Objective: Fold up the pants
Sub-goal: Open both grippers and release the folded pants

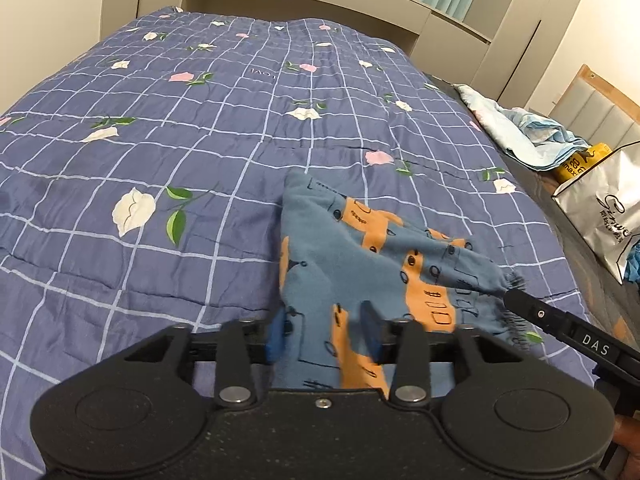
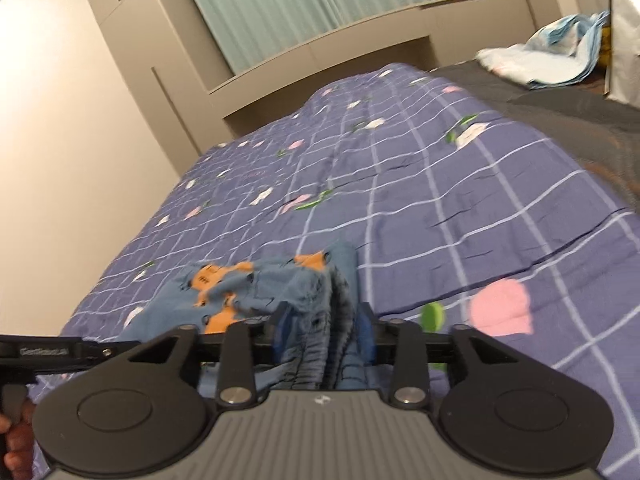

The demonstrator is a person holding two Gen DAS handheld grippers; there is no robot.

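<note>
1. Pants (image 1: 360, 248) are lying on the checked quilt (image 1: 160, 140) of the bed, near its close edge, the blue and orange cloth bunching into a rough wedge whose point is reaching away from both tools.
2. Over on the left, the left gripper (image 1: 323, 332) is sitting at the near left corner of the wedge. Its blue pads are standing spread with cloth running between them, and nothing looks pinched.
3. Moving across the middle, the long axis is running from the near edge out towards the far tip, slanting a little to the left.
4. On the right, the right gripper (image 2: 325, 332) is standing at the gathered waistband (image 2: 340, 292). Its jaws are also parted, with the ruffled band lying loose between them rather than squeezed.
5. Both hands are sitting at the near end, so I'm judging the far tip to be the part out of reach. The left hand is looking the nearer one for it.
6. Far right, a silver bag (image 1: 600, 208) is staying well apart.
</note>
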